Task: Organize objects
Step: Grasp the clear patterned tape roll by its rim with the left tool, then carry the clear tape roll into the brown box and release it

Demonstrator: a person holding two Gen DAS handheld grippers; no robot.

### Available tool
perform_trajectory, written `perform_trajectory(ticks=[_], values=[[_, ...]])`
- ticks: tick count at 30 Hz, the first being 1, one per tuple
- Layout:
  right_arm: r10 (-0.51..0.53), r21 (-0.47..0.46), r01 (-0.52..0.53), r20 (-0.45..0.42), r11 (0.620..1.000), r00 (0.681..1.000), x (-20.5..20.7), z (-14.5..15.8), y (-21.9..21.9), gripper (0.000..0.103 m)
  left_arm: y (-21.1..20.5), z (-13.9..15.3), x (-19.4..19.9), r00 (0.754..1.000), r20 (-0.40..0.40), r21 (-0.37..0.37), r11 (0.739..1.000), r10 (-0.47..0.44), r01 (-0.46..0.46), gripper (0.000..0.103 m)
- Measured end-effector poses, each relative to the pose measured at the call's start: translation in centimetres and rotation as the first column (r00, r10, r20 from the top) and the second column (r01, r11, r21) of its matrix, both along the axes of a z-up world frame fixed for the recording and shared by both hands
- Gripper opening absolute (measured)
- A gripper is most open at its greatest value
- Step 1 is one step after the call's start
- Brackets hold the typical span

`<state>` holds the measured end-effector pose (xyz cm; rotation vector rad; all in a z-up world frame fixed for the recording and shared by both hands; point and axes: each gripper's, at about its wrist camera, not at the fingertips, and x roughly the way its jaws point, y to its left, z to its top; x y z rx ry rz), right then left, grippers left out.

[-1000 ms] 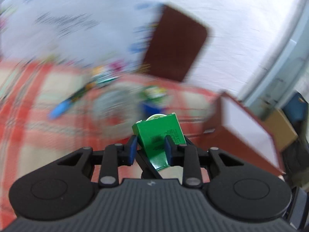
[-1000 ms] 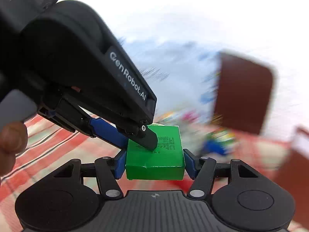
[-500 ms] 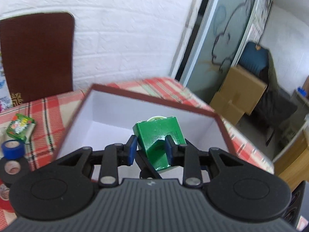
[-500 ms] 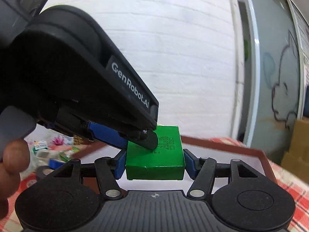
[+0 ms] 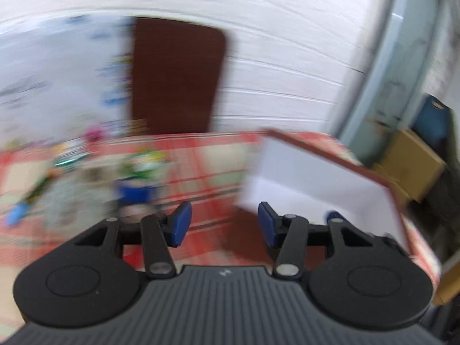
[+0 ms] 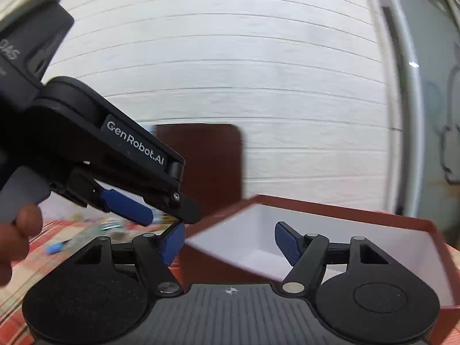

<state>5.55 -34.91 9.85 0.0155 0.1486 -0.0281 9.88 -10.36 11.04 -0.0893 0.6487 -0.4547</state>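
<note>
Your left gripper [image 5: 222, 224] has just been opening: its blue pads [image 5: 180, 227] stand well apart with nothing between them. Through the gap you see only the red checked tablecloth [image 5: 207, 172] and the near corner of the box [image 5: 316, 178]. The box, brown outside and white inside, lies at about two o'clock from those jaws, its open top facing up. No green carton shows inside it from this angle; the stretch of white floor you can see is bare, and the rest is hidden behind the gripper.

Your right gripper [image 6: 228, 243] has also just been opening, and it too grips nothing. Its pads [image 6: 286, 243] sit spread over the box's near wall, with the white interior [image 6: 330, 230] from twelve to two o'clock. Your left gripper [image 6: 161, 212] crosses in at ten o'clock, its blue fingertip just above the right gripper's left pad; whether they touch I cannot tell.

The clutter on the cloth at ten o'clock of the left view is too blurred to name, apart from a blue roll [image 5: 135, 194]. A brown chair back [image 5: 175, 77] stands at twelve o'clock against the white brick wall [image 5: 287, 57].
</note>
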Motion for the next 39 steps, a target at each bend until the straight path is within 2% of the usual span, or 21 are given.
perform_trajectory(ticks=[2, 3, 6, 8, 9, 10, 12, 14, 16, 19, 20, 21, 22, 23, 26, 29, 32, 34, 36, 39], values=[[0.098, -0.02, -0.099, -0.028, 0.995, 0.995, 0.8, -0.8, 2.7, 0.067, 3.2, -1.3, 1.0, 0.995, -0.054, 0.023, 0.996, 0.089, -0.088, 0.051], [0.146, -0.024, -0.148, -0.061, 0.989, 0.987, -0.2, -1.7, 5.9, 0.064, 4.7, -2.1, 1.4, 0.987, -0.085, 0.045, 0.99, 0.137, -0.134, 0.051], [0.248, -0.038, -0.259, -0.176, 0.965, 0.953, 1.6, -4.0, 10.5, 0.062, 8.6, -3.8, 2.8, 0.963, -0.15, 0.05, 0.974, 0.225, -0.22, 0.051], [0.27, -0.062, -0.29, -0.218, 0.955, 0.938, 5.2, -4.2, 10.7, 0.062, 10.4, -4.1, 3.8, 0.954, -0.162, 0.029, 0.968, 0.251, -0.25, 0.052], [0.285, -0.064, -0.306, -0.225, 0.95, 0.932, 6.2, -3.3, 8.1, 0.062, 11.1, -4.1, 4.3, 0.952, -0.161, 0.021, 0.966, 0.259, -0.259, 0.053], [0.299, -0.062, -0.321, -0.231, 0.945, 0.926, 6.6, -3.1, 9.1, 0.063, 11.5, -4.0, 4.8, 0.952, -0.162, 0.012, 0.965, 0.26, -0.262, 0.055], [0.321, -0.066, -0.346, -0.241, 0.936, 0.916, 8.2, -3.0, 10.7, 0.066, 12.0, -4.2, 6.5, 0.948, -0.177, -0.007, 0.963, 0.264, -0.269, 0.071], [0.32, -0.108, -0.355, -0.252, 0.928, 0.913, 9.8, -3.3, 12.9, 0.07, 12.2, -4.6, 8.2, 0.944, -0.182, -0.012, 0.96, 0.274, -0.28, 0.073], [0.304, -0.168, -0.356, -0.27, 0.919, 0.913, 12.2, -4.8, 13.7, 0.073, 12.5, -5.3, 9.9, 0.938, -0.188, 0.003, 0.955, 0.291, -0.296, 0.071], [0.29, -0.241, -0.365, -0.296, 0.899, 0.91, 14.2, -5.9, 16.1, 0.08, 12.8, -6.9, 12.2, 0.923, -0.231, 0.03, 0.951, 0.307, -0.309, 0.05], [0.288, -0.259, -0.37, -0.305, 0.892, 0.908, 14.6, -6.2, 16.7, 0.083, 12.9, -7.8, 12.8, 0.914, -0.263, 0.042, 0.95, 0.31, -0.31, 0.034], [0.289, -0.271, -0.377, -0.313, 0.886, 0.905, 15.0, -6.6, 17.2, 0.081, 13.0, -8.6, 13.1, 0.911, -0.291, 0.02, 0.954, 0.291, -0.299, 0.019], [0.289, -0.279, -0.383, -0.323, 0.881, 0.901, 15.4, -7.0, 17.5, 0.08, 13.2, -9.0, 13.0, 0.914, -0.305, -0.018, 0.958, 0.268, -0.287, 0.014], [0.295, -0.283, -0.396, -0.338, 0.874, 0.894, 15.7, -7.4, 17.8, 0.083, 13.1, -8.8, 12.5, 0.915, -0.292, -0.024, 0.955, 0.277, -0.297, 0.014], [0.288, -0.324, -0.381, -0.3, 0.866, 0.909, 14.7, -7.3, 18.1, 0.082, 12.2, -6.6, 10.3, 0.934, -0.23, -0.016, 0.959, 0.272, -0.284, 0.013], [0.272, -0.292, -0.333, -0.23, 0.897, 0.934, 12.8, -6.0, 16.6, 0.082, 10.3, -3.3, 7.9, 0.961, -0.163, -0.041, 0.972, 0.223, -0.232, 0.013], [0.209, -0.282, -0.241, -0.138, 0.929, 0.968, 10.7, -4.0, 14.3, 0.082, 6.3, -0.2, 5.6, 0.988, -0.072, -0.022, 0.99, 0.136, -0.138, 0.013], [0.148, -0.264, -0.167, -0.092, 0.95, 0.985, 9.0, -2.8, 12.2, 0.082, 2.9, 1.0, 4.4, 0.997, -0.027, 0.0, 0.998, 0.07, -0.07, 0.013], [0.084, -0.241, -0.099, -0.071, 0.965, 0.994, 7.5, -1.8, 9.5, 0.082, -0.6, 1.3, 3.7, 1.0, -0.014, 0.018, 1.0, 0.009, -0.009, 0.013], [0.004, -0.19, -0.024, -0.103, 0.981, 0.995, 5.7, -0.9, 5.0, 0.082, -5.3, 1.0, 3.3, 0.997, -0.045, 0.012, 0.998, -0.067, 0.068, 0.014]])
